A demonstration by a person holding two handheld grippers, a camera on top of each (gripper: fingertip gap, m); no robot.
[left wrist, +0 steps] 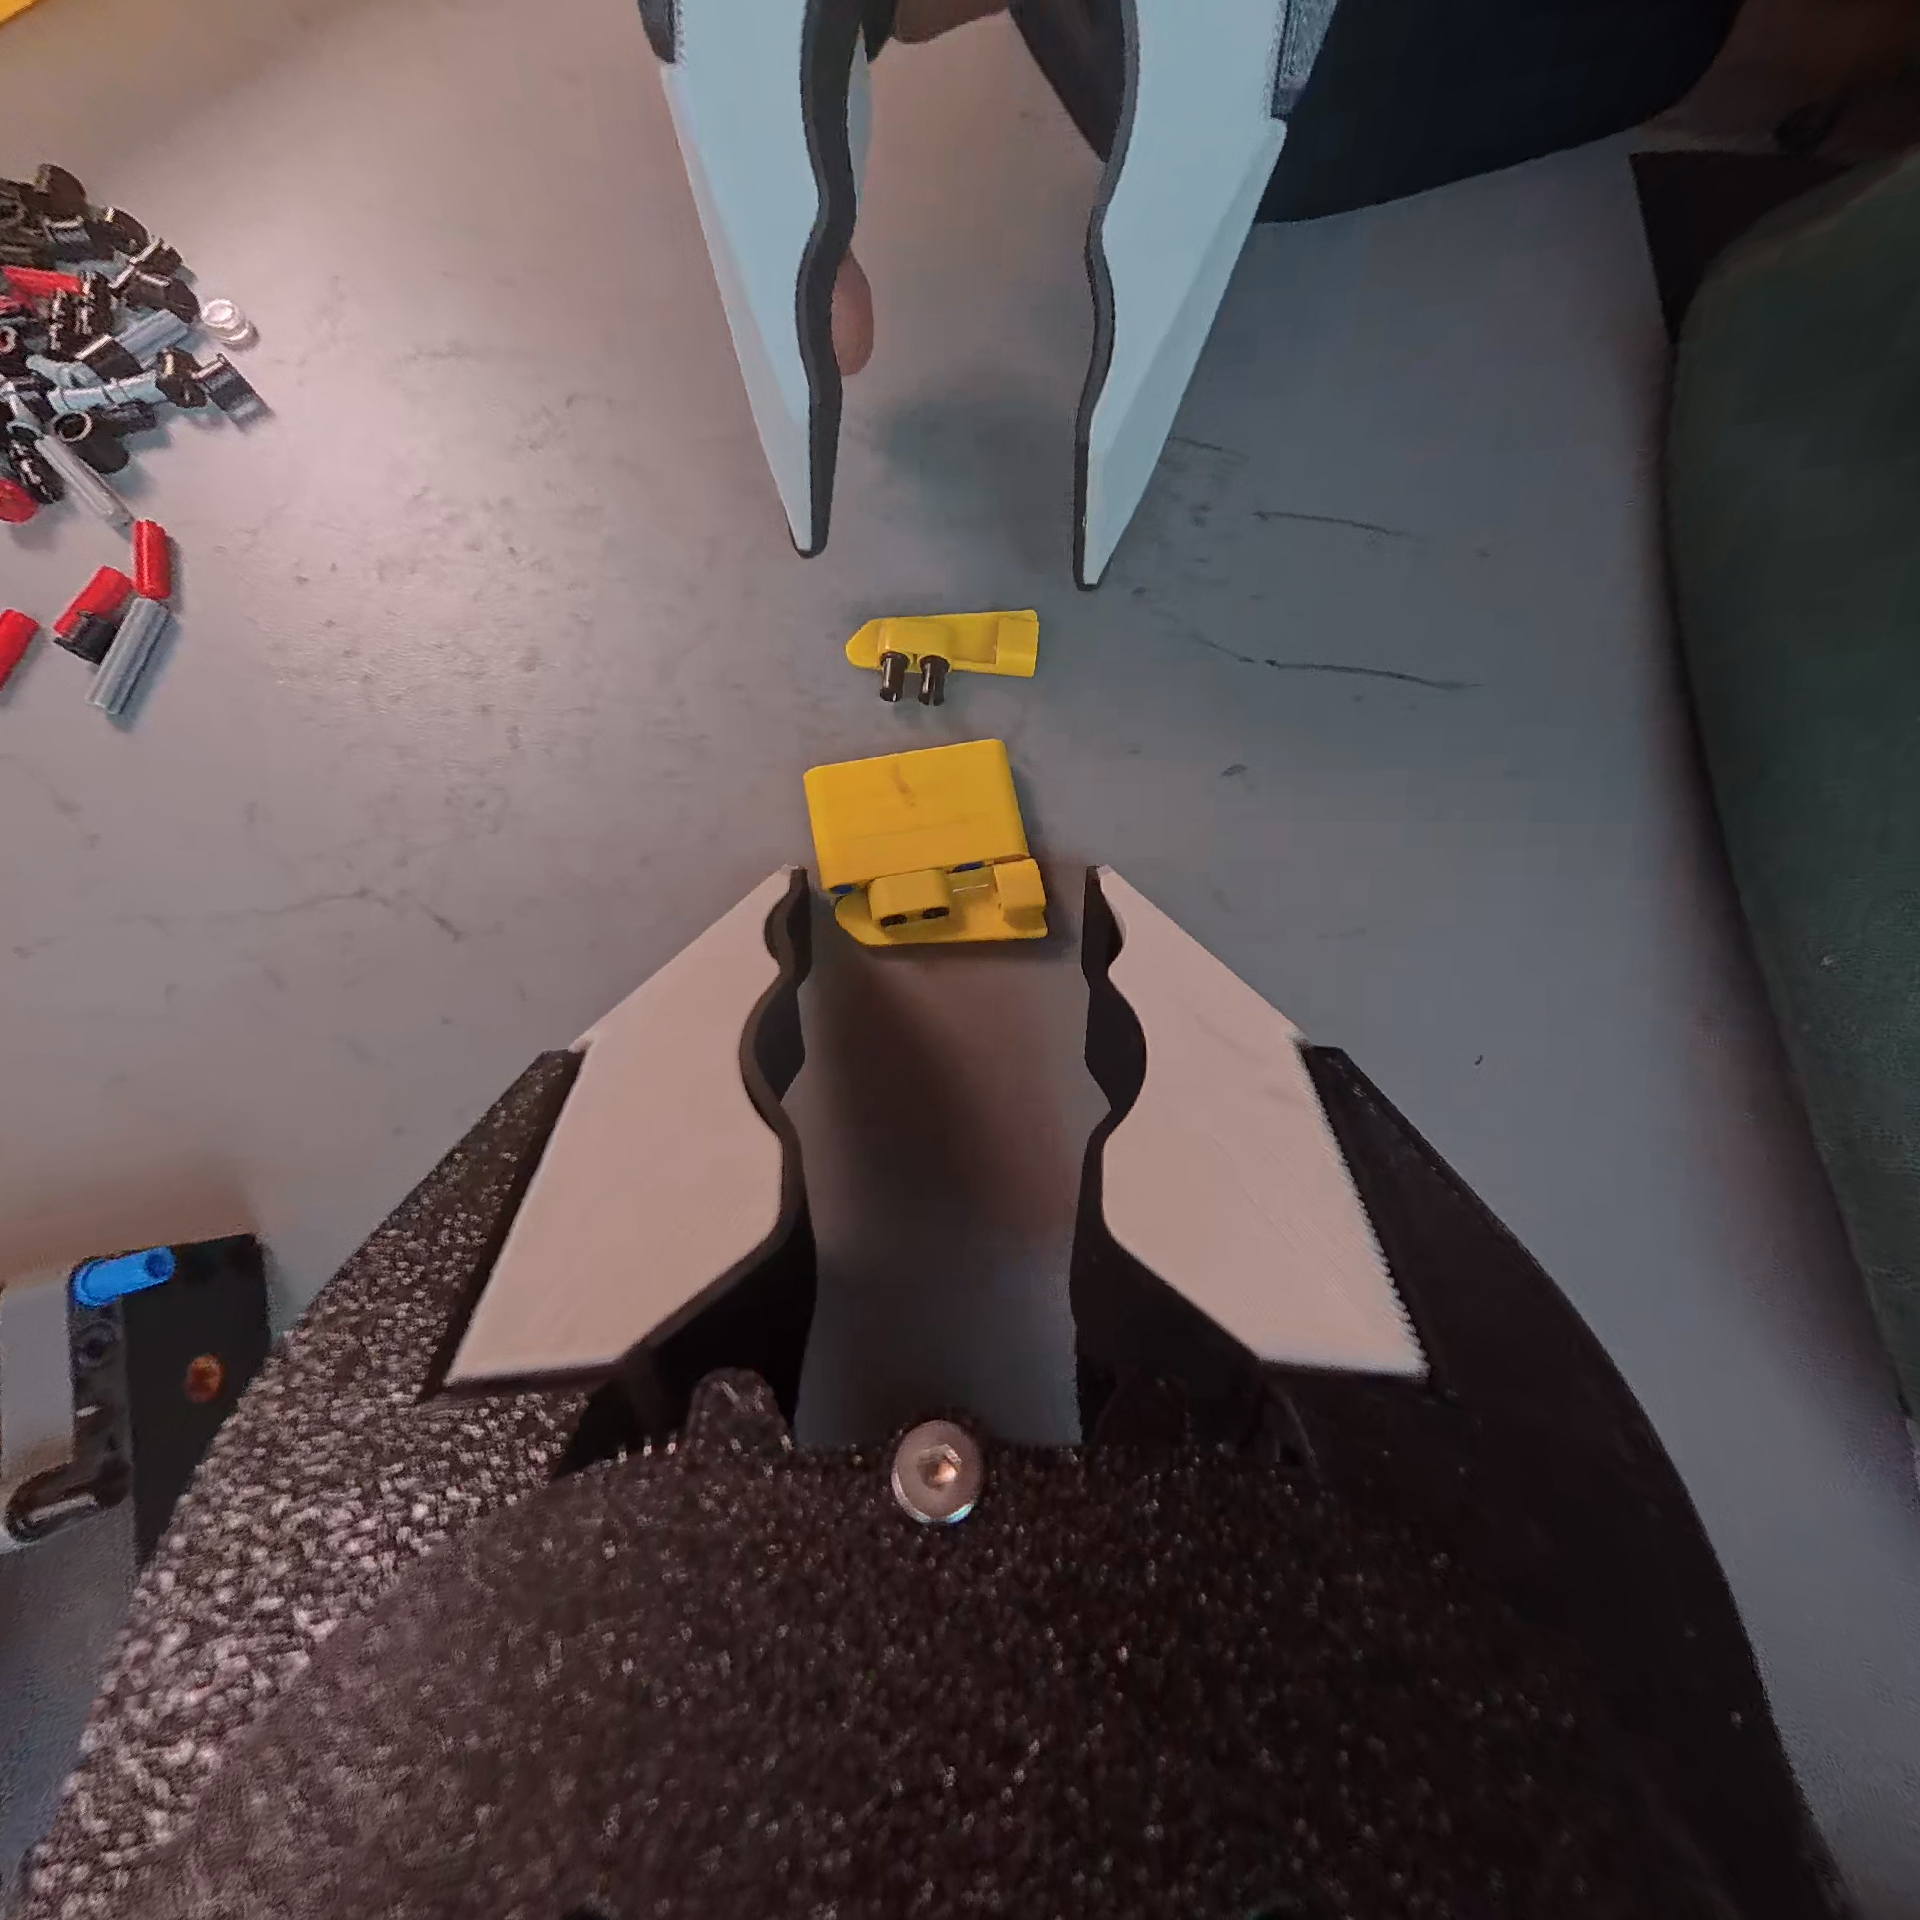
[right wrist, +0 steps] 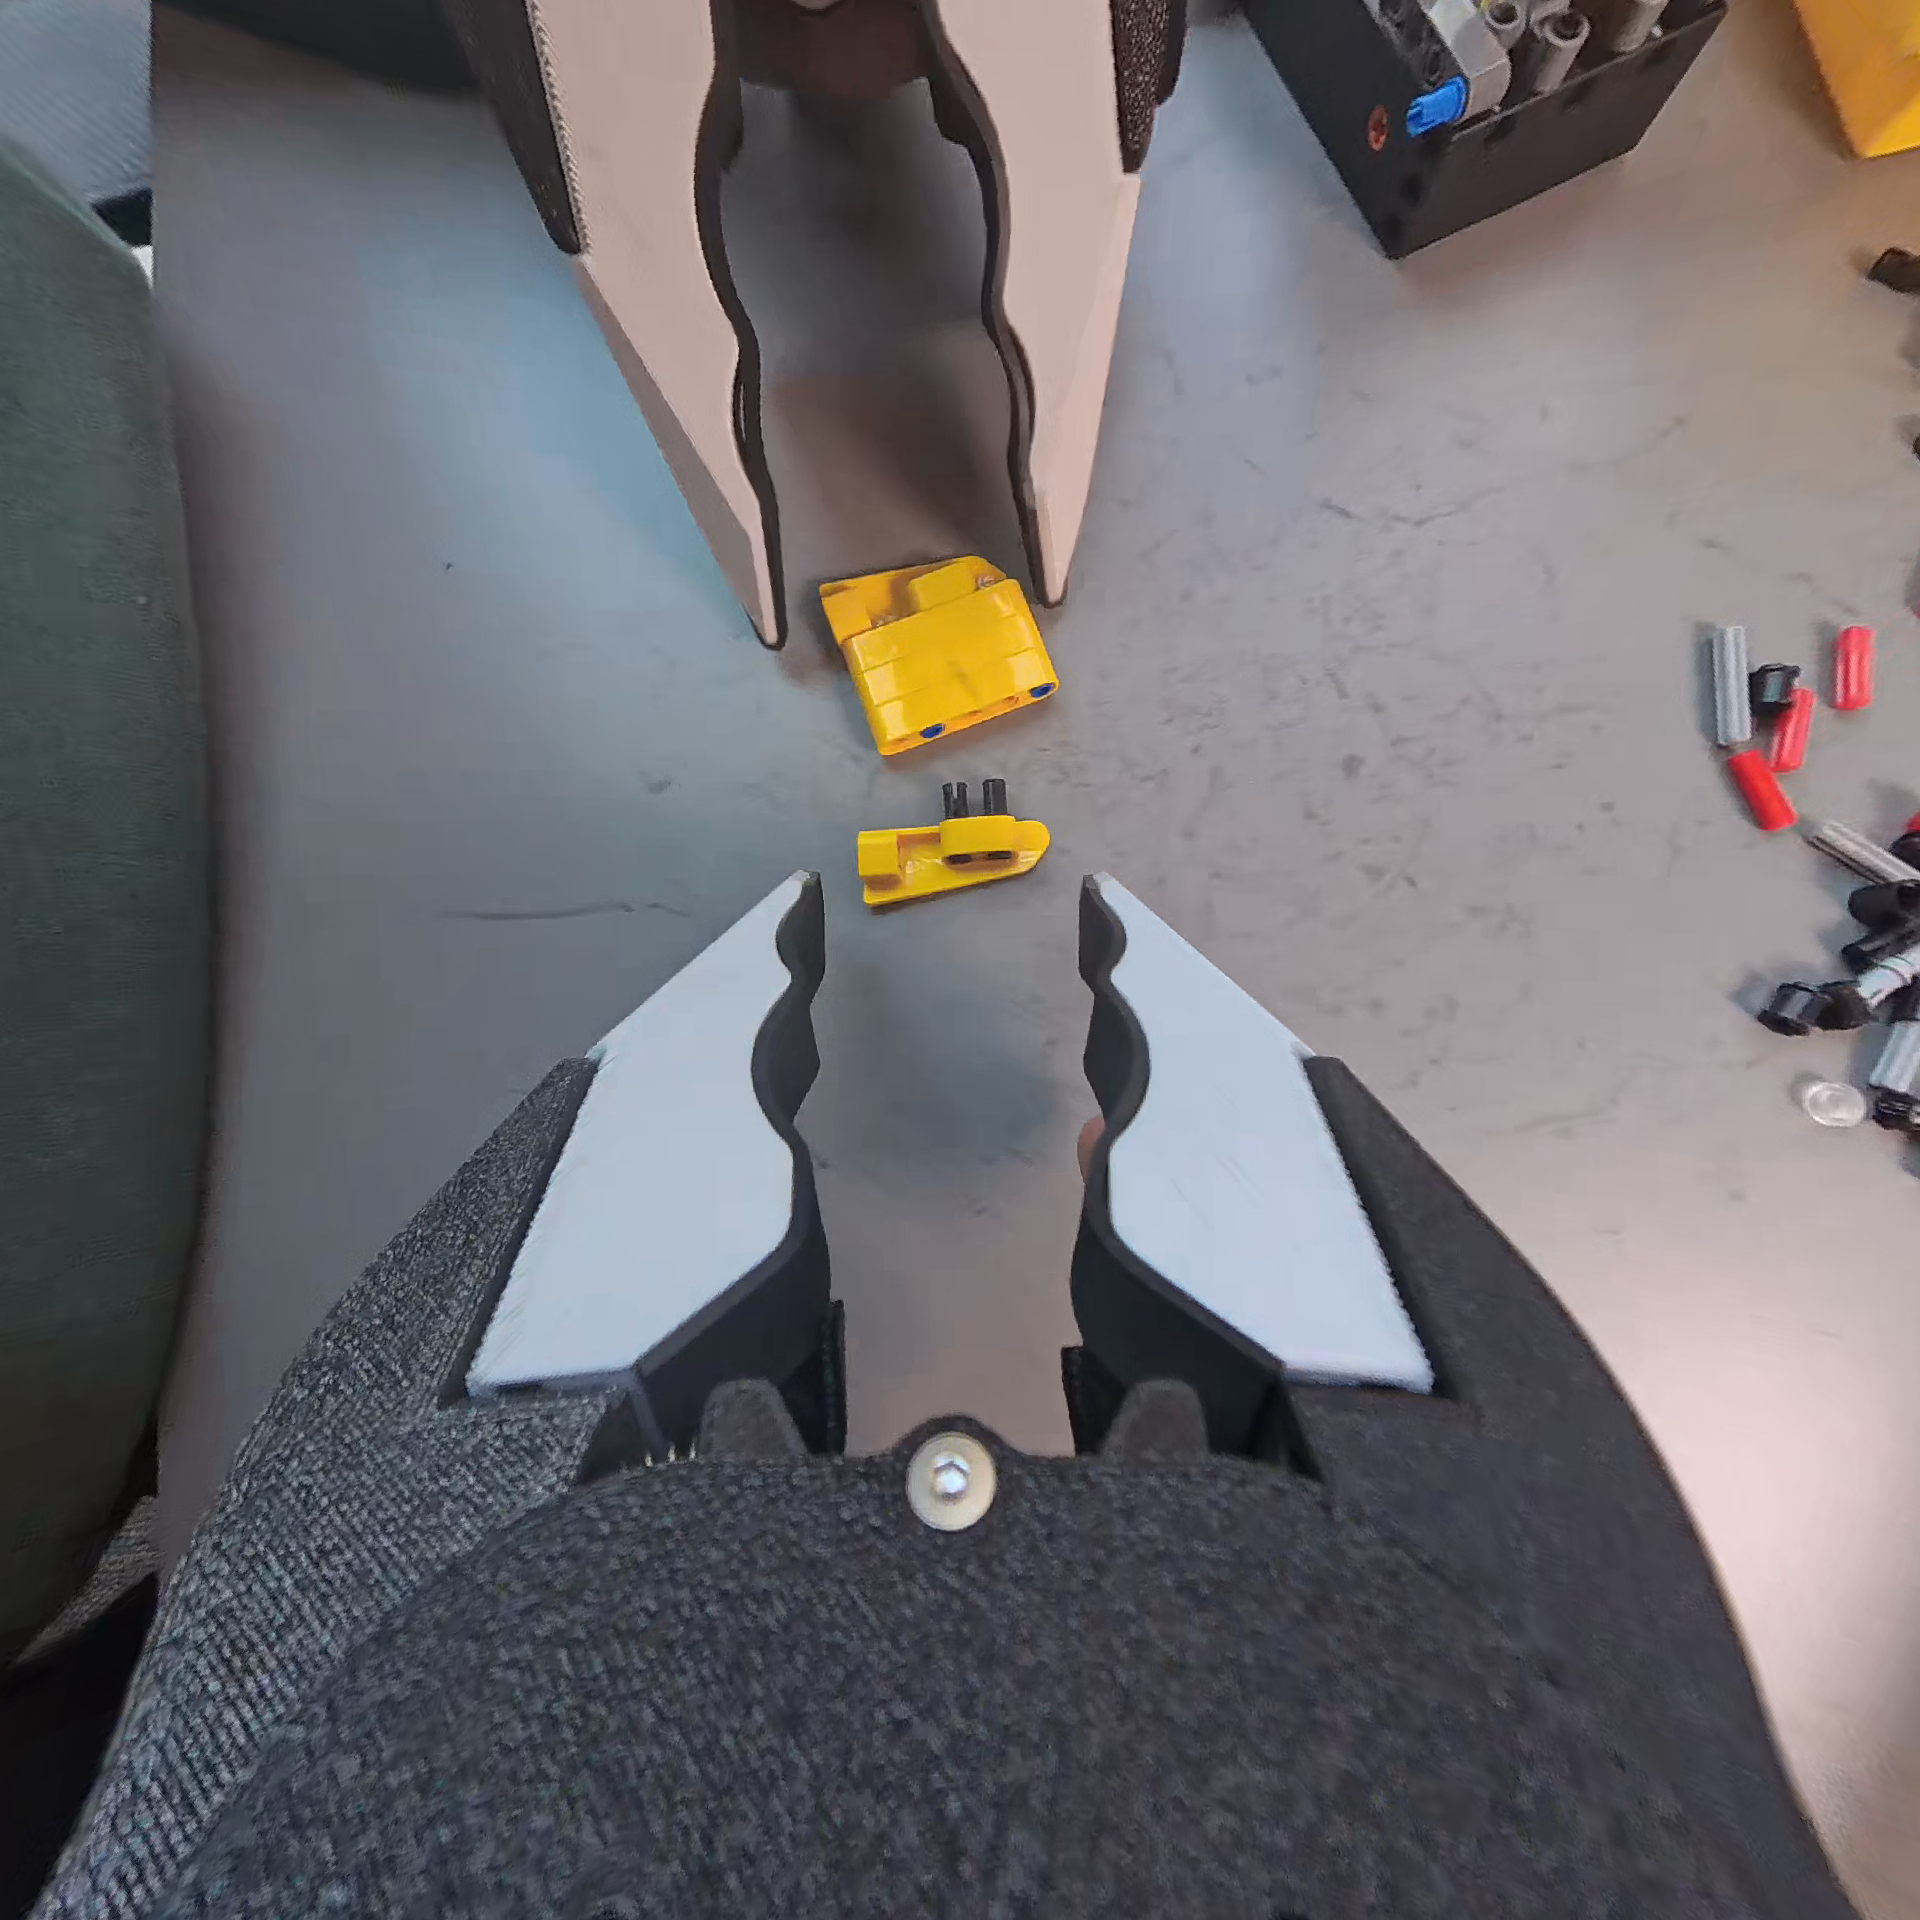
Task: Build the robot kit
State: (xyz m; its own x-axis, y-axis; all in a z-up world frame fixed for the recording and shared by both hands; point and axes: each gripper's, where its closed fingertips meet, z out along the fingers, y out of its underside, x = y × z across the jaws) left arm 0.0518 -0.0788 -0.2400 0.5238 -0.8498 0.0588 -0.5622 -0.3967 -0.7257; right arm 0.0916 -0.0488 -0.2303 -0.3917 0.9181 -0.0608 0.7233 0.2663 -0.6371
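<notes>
Directly facing each other over a grey scuffed tabletop (left wrist: 416, 831), both tongs stand wide open and grip nothing. The left gripper (left wrist: 943, 883) has its tips either side of a chunky yellow plastic brick assembly (left wrist: 920, 836), not touching it. The right gripper (right wrist: 951, 883) hovers just short of a small flat yellow plastic piece with two black pins (right wrist: 951, 847). Off to one side lie loose red, grey and black connector pegs (right wrist: 1808, 810) and a black parts box (right wrist: 1475, 135).
</notes>
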